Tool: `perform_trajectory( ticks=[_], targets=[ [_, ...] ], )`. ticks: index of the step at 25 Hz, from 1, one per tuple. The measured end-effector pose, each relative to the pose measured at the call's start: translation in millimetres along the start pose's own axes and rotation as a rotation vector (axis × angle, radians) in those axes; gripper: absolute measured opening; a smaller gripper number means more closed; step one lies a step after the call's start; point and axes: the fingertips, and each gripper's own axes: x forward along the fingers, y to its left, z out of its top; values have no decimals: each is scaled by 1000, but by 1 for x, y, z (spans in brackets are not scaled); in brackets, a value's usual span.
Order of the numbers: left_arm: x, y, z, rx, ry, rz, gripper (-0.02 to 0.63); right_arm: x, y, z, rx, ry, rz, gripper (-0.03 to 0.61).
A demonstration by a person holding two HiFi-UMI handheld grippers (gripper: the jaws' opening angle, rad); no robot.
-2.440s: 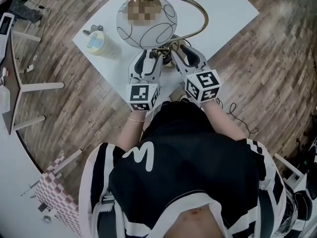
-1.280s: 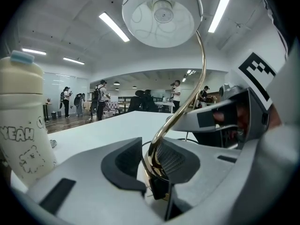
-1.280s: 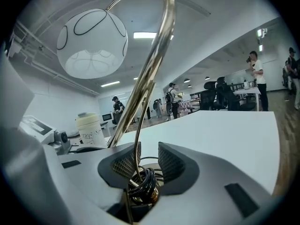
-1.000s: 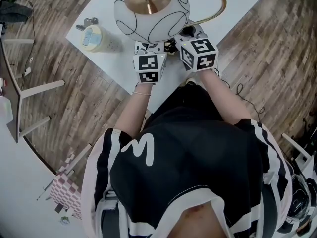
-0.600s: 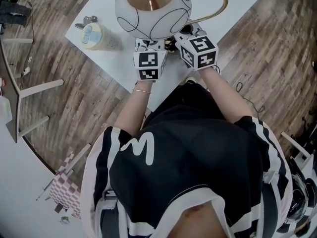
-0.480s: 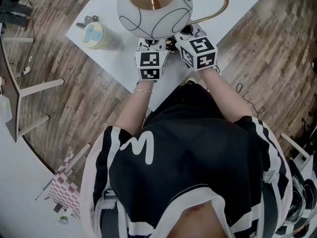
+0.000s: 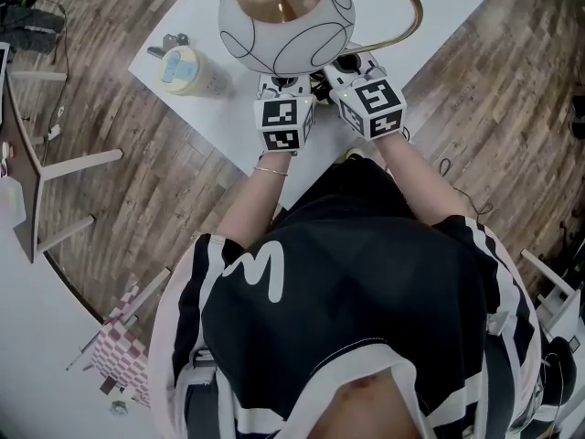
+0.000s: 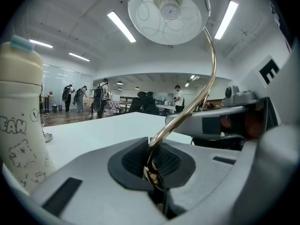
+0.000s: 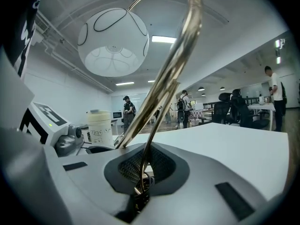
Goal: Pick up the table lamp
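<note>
Left gripper point(image 8: 156, 171): my fingers are pressed together on the thin brass stem point(image 8: 209, 74) of the table lamp point(image 7: 285, 15), low down where the metal runs into a small tangle of brass wire between the dark ribbed pads. Right gripper point(image 9: 140, 178): fingers likewise clamped on the same brass work at its foot, one thick curved tube and one thinner rod rising out of the pads. The two grippers sit side by side, nearly touching, marker cubes towards my chest, at the near edge of the white bench point(image 7: 439, 12). From above, the lamp's round white shade point(image 9: 113, 42) with its black looping lines hangs directly over both sets of fingers and hides the tips; the stem arcs out to my right and back over to the shade's gold top. Whether the lamp's foot is touching the bench I cannot tell (the shade and the grippers cover it in every view). A cream bottle point(image 7: 184, 69) with a pale lid and small printed drawings stands on the bench to the left of the lamp, apart from it, with a bunch of keys point(image 7: 170, 42) just beyond it. Wooden floor point(image 7: 512, 108) all round the bench. People stand and sit far off in the room behind.
</note>
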Motion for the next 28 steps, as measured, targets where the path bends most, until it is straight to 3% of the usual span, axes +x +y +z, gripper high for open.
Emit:
perform_trajectory(
  ticks=[9,28],
  targets=[
    [-16,6,44,-70,-70,37,12,-2,6,52,-2,-62,-5,17],
    [-54,-11,108,42,-96,14,12,-32,20,112,72,-93,-20,16]
  ],
)
